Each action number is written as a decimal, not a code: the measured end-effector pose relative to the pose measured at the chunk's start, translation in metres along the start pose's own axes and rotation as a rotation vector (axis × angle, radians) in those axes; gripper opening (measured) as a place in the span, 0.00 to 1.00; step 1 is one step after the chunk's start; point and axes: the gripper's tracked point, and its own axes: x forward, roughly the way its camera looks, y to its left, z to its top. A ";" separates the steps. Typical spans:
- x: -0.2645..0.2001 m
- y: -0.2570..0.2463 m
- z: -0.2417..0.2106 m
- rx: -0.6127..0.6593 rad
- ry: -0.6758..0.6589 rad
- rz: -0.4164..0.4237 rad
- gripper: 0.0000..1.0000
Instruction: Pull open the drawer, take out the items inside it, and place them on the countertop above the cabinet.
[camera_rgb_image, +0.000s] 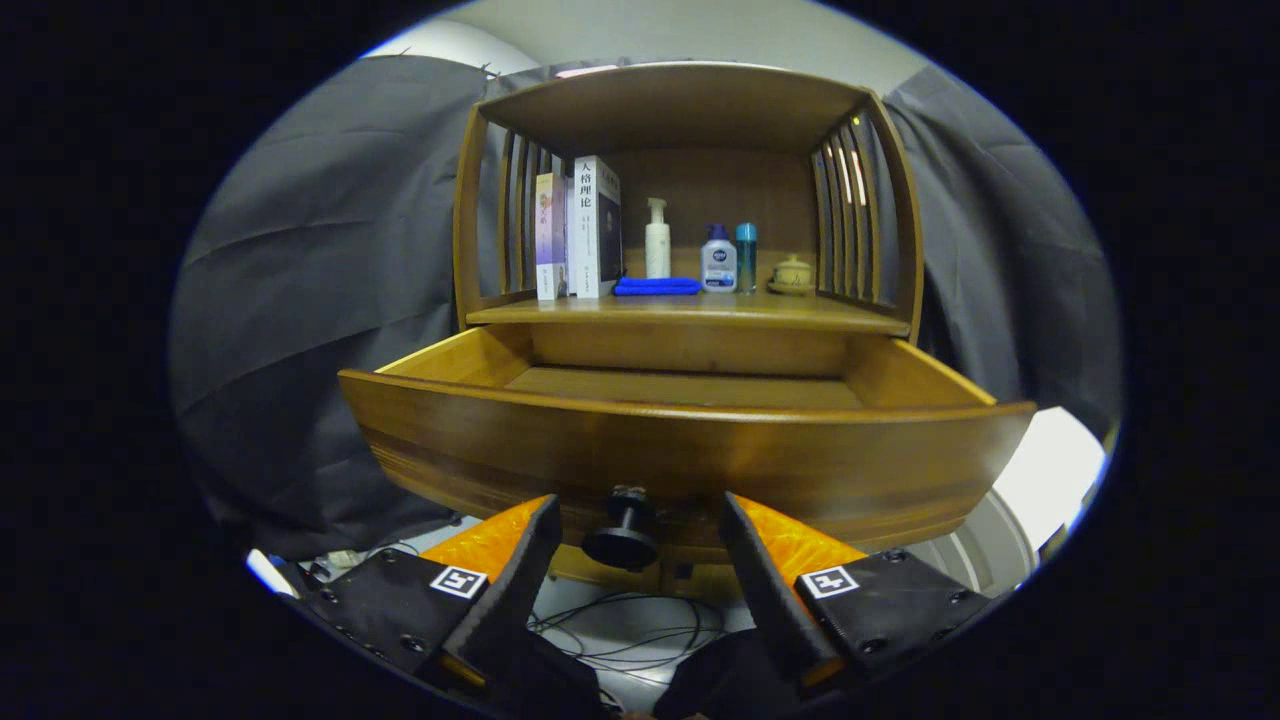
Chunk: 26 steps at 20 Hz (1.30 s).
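Note:
The wooden drawer (690, 450) stands pulled out of the cabinet toward me, its front panel just ahead of the fingers. Its dark round knob (622, 535) sits between my two fingers, untouched on either side. My gripper (640, 520) is open. What I see of the drawer's inside is bare wooden floor (690, 385); the front panel hides the near part. On the countertop (690, 312) above the drawer lies a folded blue cloth (657, 286), with a white pump bottle (657, 240), a small white bottle (718, 260), a teal bottle (746, 256) and a small lidded jar (792, 274).
Two books (585, 228) stand at the countertop's left end, under the cabinet's slatted upper shelf (680, 100). Grey cloth hangs on both sides of the cabinet. Loose cables (640, 630) lie on the floor below the drawer.

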 end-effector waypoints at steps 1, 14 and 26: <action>-0.005 -0.003 0.009 0.000 -0.012 0.000 0.89; 0.016 -0.045 0.128 -0.068 -0.025 0.018 0.97; 0.113 -0.032 0.113 -0.077 0.417 0.126 0.99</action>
